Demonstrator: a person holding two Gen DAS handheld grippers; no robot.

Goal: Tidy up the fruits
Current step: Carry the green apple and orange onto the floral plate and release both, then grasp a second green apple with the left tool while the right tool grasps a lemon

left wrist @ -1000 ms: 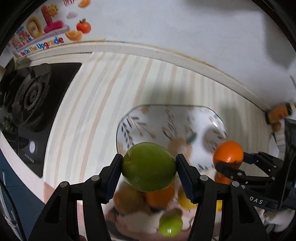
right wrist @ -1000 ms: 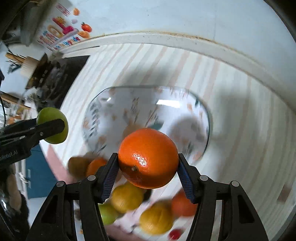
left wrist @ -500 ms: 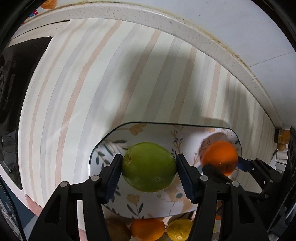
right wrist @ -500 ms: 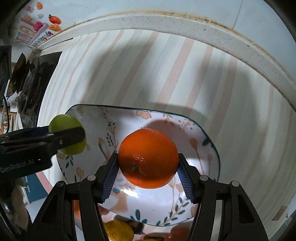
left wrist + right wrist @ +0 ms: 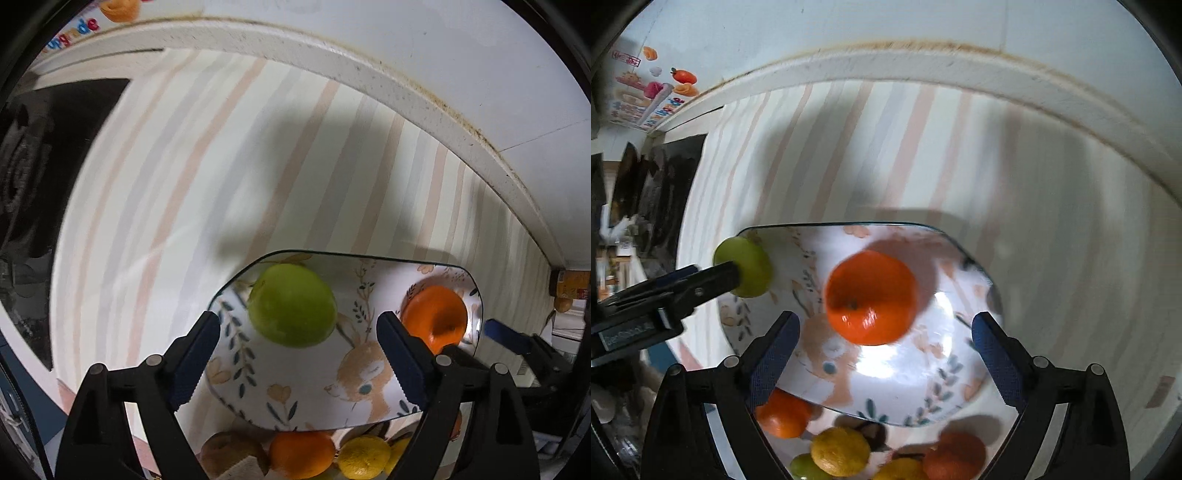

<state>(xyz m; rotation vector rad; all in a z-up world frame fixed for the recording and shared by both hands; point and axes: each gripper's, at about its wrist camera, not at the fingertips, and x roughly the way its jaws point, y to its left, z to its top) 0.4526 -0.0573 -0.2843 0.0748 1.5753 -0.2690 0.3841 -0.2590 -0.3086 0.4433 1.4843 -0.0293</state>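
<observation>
Two fruits sit loose on the plate (image 5: pixel 258 384) at this moment: the green apple (image 5: pixel 291 304) near its far left rim and the orange (image 5: pixel 871 297) towards its far right. My left gripper (image 5: pixel 299 354) is spread wide, its fingers clear of the apple on both sides; my right gripper (image 5: pixel 884 354) is equally wide around the orange, touching nothing. Both fruits look blurred, so I judge they may not have settled. Round as they are, either could roll on the smooth glazed surface, and the apple lies close enough to the rim to tip over it. Pulling back carelessly, I might nudge one with a fingertip. More fruit (image 5: pixel 840 450) waits in a heap just near the plate.
</observation>
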